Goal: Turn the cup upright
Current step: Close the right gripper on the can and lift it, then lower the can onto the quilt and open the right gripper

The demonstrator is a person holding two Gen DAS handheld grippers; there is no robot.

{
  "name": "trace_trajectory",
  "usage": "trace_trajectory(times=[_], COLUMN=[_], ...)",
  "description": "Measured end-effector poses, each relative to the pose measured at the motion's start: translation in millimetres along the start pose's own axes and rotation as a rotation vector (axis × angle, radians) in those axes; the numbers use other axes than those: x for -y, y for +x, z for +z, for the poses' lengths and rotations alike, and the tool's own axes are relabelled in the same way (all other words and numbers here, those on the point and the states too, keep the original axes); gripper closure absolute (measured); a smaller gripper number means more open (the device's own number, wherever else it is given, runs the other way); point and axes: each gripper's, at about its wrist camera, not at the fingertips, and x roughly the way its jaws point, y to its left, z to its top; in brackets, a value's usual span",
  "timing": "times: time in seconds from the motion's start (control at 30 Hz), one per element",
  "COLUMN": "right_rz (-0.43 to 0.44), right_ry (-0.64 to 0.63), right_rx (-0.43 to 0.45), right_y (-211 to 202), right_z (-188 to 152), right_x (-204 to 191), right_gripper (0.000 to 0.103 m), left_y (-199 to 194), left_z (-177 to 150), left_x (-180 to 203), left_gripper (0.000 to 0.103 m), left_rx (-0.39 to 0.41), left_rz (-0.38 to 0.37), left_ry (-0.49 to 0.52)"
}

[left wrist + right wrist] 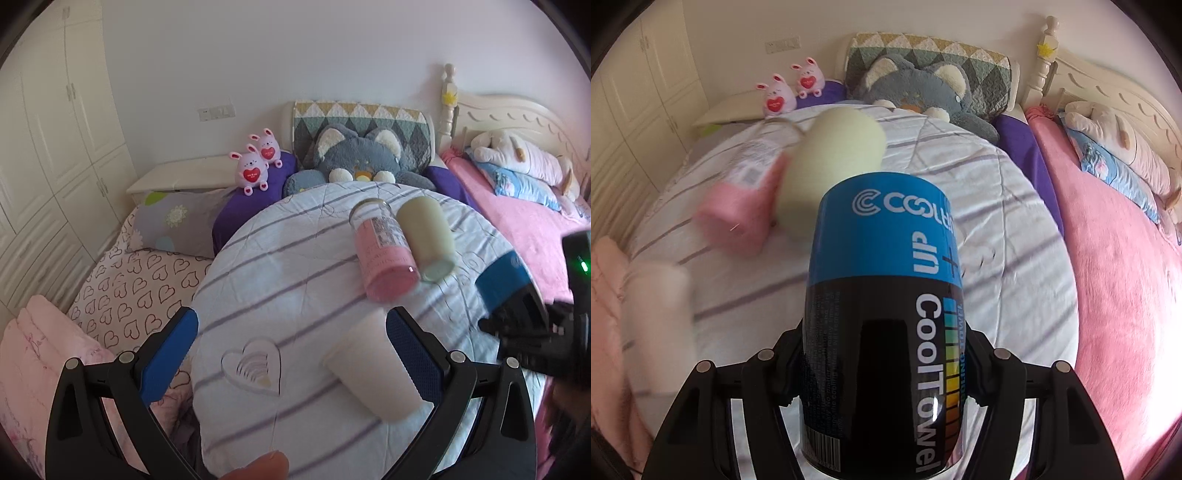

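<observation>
A white cup lies on its side on the striped quilt, just inside my left gripper's right finger. My left gripper is open and empty above the quilt. My right gripper is shut on a blue-and-black "CoolTowel" cup and holds it tilted above the bed; this cup shows at the right edge of the left wrist view. A pink cup and a pale yellow cup lie side by side on the quilt. The white cup appears blurred at the left of the right wrist view.
A grey cat plush and two pink bunny toys sit at the bed's head. A pink blanket covers the bed's right side. A heart-print sheet and white wardrobe lie left.
</observation>
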Motion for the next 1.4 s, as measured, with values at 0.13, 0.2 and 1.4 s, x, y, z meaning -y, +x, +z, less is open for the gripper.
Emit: trace_trajectory(times=[0.13,0.2,1.4], right_rz=[0.066,0.070,-0.104], right_ry=[0.087,0.133,0.195], right_rx=[0.031,0.044,0.310], right_y=[-19,-22,-145], right_z=[-42,-58,-162], right_x=[-24,-34,-32], right_gripper=[0.036,0.036,0.018], left_y=[-19,-27,-96], left_z=[-21,-32,-95], left_x=[0,-1,50], left_gripper=[0.000,0.000,0.000], left_rx=[-0.007,-0.009,-0.029], left_rz=[-0.008,-0.013,-0.025], left_ry=[-0.007,-0.005,0.081])
